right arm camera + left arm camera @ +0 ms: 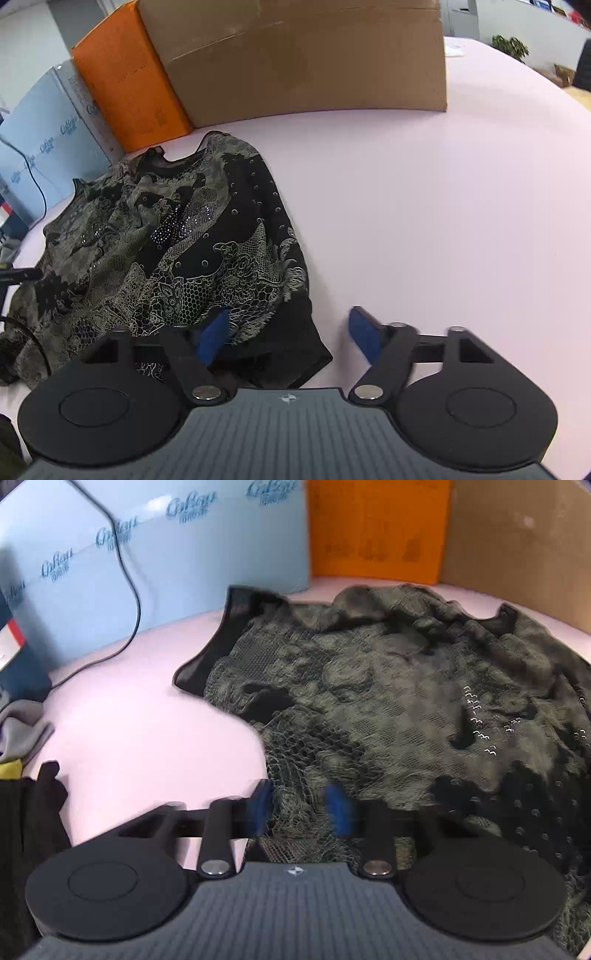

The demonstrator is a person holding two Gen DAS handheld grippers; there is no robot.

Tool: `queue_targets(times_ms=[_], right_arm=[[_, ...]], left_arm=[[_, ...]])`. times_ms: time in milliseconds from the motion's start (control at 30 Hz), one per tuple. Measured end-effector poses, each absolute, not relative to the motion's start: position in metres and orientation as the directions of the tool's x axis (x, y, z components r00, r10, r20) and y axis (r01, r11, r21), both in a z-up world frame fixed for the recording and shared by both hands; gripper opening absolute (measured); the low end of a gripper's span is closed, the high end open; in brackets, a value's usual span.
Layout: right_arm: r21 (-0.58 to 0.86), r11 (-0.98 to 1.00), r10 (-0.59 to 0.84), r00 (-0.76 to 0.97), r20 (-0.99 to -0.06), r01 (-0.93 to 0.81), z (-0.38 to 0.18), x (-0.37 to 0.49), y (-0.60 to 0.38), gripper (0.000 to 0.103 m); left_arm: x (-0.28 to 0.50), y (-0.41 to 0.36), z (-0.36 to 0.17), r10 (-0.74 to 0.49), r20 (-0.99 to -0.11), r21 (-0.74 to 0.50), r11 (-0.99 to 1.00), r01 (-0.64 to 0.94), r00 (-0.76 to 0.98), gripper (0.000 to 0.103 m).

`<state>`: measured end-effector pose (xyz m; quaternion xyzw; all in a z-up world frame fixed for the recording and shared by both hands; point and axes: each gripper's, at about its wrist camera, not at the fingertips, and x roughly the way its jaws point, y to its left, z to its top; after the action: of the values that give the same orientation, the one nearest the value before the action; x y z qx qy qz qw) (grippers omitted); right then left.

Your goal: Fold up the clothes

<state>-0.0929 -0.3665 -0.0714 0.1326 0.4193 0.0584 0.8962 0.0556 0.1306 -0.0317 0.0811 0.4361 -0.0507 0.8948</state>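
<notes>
A black and olive lace-patterned top [388, 701] with small studs lies crumpled on the pale pink table [129, 738]. My left gripper [301, 810] hangs over its near hem, its blue fingers [260, 808] partly apart with lace between them, blurred by motion. In the right wrist view the same top [177, 251] lies at the left. My right gripper [291, 336] is open wide at the top's near right corner, the left finger [212, 338] over the black hem, the right finger over bare table.
A light blue box [166, 554], an orange box [376, 528] and a brown cardboard box [303, 59] stand along the table's far side. A black cable [129, 602] trails at the left. Other clothes [22, 738] lie at the left edge.
</notes>
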Motion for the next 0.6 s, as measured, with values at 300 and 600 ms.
queue_targets(times_ms=[300,600], right_arm=[[0.037,0.995,-0.037,0.688,-0.725,0.093,-0.038,-0.059,-0.409,0.004],[-0.132,0.987,-0.162,0.614,-0.773,0.095,-0.050,-0.006,-0.443,0.005]], left_arm=[[0.031,0.157,-0.026,0.103,-0.845,0.190,0.975,0.113,0.524,0.001],[-0.014,0.163,-0.011,0.073,-0.889,0.180,0.964,0.198,0.452,0.005]])
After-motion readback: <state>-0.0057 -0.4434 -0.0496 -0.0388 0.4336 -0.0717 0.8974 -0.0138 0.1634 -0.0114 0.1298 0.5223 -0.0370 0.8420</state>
